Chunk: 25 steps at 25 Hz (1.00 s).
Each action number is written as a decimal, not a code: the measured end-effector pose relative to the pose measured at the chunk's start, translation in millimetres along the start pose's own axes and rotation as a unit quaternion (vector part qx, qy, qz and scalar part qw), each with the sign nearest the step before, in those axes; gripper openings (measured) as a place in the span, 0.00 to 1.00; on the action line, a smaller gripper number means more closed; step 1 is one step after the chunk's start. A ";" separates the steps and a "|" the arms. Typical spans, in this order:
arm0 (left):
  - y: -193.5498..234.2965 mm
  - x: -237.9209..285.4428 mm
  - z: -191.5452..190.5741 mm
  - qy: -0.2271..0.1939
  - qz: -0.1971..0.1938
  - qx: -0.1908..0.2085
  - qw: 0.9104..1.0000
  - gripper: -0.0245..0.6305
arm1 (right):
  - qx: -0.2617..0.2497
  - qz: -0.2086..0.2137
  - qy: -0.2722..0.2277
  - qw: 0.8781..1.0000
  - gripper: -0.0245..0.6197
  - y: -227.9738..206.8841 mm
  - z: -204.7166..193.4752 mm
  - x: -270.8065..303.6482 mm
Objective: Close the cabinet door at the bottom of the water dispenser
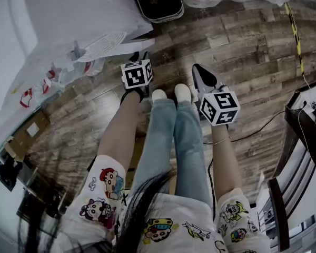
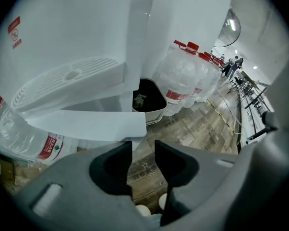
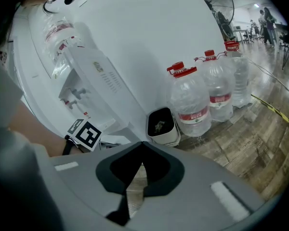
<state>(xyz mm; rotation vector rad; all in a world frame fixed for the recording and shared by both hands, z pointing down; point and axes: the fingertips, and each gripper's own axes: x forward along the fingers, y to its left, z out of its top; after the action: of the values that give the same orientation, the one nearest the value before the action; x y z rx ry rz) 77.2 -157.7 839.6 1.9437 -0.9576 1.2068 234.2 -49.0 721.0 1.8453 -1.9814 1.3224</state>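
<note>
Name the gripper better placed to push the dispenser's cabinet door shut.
Left. The left gripper, jaws apart, is right at the white door of the water dispenser. The right gripper, shut, hangs farther away over the floor, beyond the person's shoes.

Wood-plank floor [image 1: 242, 41] bearing a white bin with a dark inside [image 3: 163, 126], a row of clear, red-capped water bottles [image 3: 195, 105] just beside it, a yellow-and-black striped tape [image 1: 294, 30] across the planks, a cardboard box [image 1: 27, 134] and a dark chair [image 1: 278, 207].
</note>
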 end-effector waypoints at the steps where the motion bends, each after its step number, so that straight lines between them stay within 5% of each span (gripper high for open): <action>1: -0.5 1.9 5.0 -0.002 -0.002 0.005 1.000 0.26 | 0.001 -0.001 0.000 1.000 0.05 -1.5 1.2 1.1; 25: -3.0 32.6 69.9 -0.031 -0.011 0.061 0.998 0.35 | 0.014 -0.011 -0.008 1.000 0.05 -24.1 11.8 9.0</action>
<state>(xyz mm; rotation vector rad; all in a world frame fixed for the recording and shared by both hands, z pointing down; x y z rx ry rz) 120.9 -221.2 843.6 2.0926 -0.9104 1.2245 258.0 -60.2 731.4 1.8897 -1.9540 1.3408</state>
